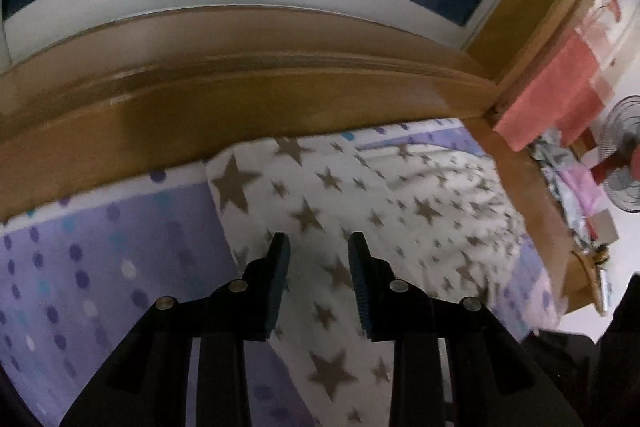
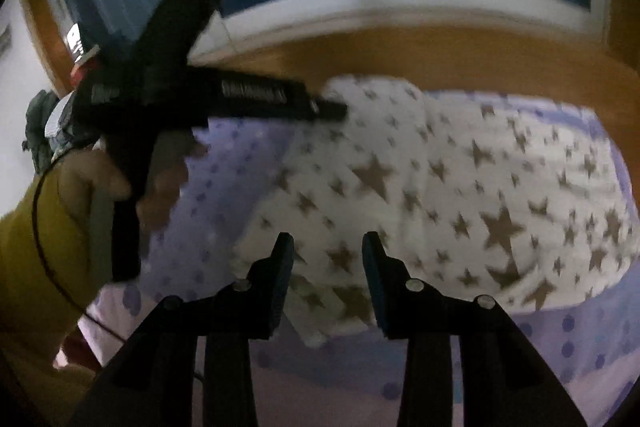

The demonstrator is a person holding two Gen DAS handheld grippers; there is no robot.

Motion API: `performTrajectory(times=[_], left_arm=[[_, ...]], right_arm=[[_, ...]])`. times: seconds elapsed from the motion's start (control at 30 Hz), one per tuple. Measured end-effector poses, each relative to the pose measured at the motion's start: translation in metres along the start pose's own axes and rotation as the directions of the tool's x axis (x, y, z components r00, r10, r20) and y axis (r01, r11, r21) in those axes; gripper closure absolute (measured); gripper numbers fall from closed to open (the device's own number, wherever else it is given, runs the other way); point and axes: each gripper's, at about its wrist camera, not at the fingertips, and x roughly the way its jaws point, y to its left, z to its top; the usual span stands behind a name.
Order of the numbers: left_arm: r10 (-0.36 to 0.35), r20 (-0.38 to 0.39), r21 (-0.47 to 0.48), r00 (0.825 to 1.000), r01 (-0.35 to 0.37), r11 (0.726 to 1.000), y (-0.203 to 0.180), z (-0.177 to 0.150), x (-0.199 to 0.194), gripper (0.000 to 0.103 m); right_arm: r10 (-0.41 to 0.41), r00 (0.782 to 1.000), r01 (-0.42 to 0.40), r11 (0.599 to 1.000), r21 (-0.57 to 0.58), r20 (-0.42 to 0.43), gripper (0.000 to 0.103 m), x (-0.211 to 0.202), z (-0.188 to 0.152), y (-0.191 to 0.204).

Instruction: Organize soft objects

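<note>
The star-print pillow [image 2: 440, 195] lies on the purple dotted bedsheet [image 2: 580, 339], close against the wooden headboard [image 1: 240, 107] at the far side, its long axis slanting from far left to near right in the right wrist view. The right gripper [image 2: 327, 251] hovers over its near left corner, jaws parted with nothing pinched; this one looks nearer a graspable edge. The left gripper [image 1: 319, 251] hangs above the pillow's left part, jaws likewise apart and empty. The pillow is white with grey-brown stars, plump, softly creased, likely to sag when lifted.
</note>
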Motion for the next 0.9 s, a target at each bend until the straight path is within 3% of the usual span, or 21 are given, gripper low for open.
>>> performTrajectory(times=[0.1, 0.2, 0.33, 0.4, 0.47, 0.57, 0.63, 0.77, 0.9], left_arm=[[0.017, -0.020, 0.000, 1.000, -0.017, 1.000, 0.003, -0.008, 0.007, 0.073], [0.003, -0.005, -0.013, 1.000, -0.004, 1.000, 0.008, -0.011, 0.003, 0.073], [0.046, -0.001, -0.029, 0.999, -0.046, 0.999, 0.019, -0.017, -0.010, 0.073], [0.026, 0.006, -0.072, 1.000, -0.026, 0.997, 0.030, -0.019, -0.019, 0.073], [-0.036, 0.020, -0.118, 0.999, 0.038, 0.992, 0.040, -0.019, -0.026, 0.072], [-0.088, 0.022, -0.143, 0.996, 0.091, 0.986, 0.048, -0.017, -0.026, 0.055], [-0.090, 0.008, -0.137, 0.996, 0.090, 0.987, 0.049, -0.015, -0.021, 0.055], [-0.096, -0.036, -0.116, 0.995, 0.091, 0.989, 0.045, -0.012, -0.004, 0.055], [-0.125, -0.067, -0.117, 0.990, 0.117, 0.986, 0.040, -0.015, 0.012, 0.054]], right_arm=[[-0.027, 0.998, 0.025, 0.999, -0.032, -0.055, 0.059, 0.022, -0.003, 0.009], [-0.058, 0.997, 0.056, 0.997, -0.046, -0.058, 0.057, 0.031, -0.025, 0.007], [-0.084, 0.993, 0.078, 0.995, -0.067, -0.086, 0.056, 0.018, -0.036, 0.010], [-0.052, 0.995, 0.052, 0.999, -0.001, -0.082, 0.056, 0.005, -0.035, 0.009], [-0.066, 0.997, 0.065, 0.998, -0.014, -0.048, 0.056, -0.004, -0.031, 0.015], [-0.122, 0.993, 0.121, 0.989, -0.086, -0.005, 0.051, -0.009, -0.021, 0.036], [-0.140, 0.990, 0.140, 0.982, -0.125, 0.010, 0.045, -0.006, -0.016, 0.049], [-0.216, 0.976, 0.219, 0.950, -0.222, 0.037, 0.044, 0.013, -0.012, 0.072], [-0.290, 0.957, 0.286, 0.932, -0.223, 0.019, 0.043, 0.042, -0.016, 0.077]])
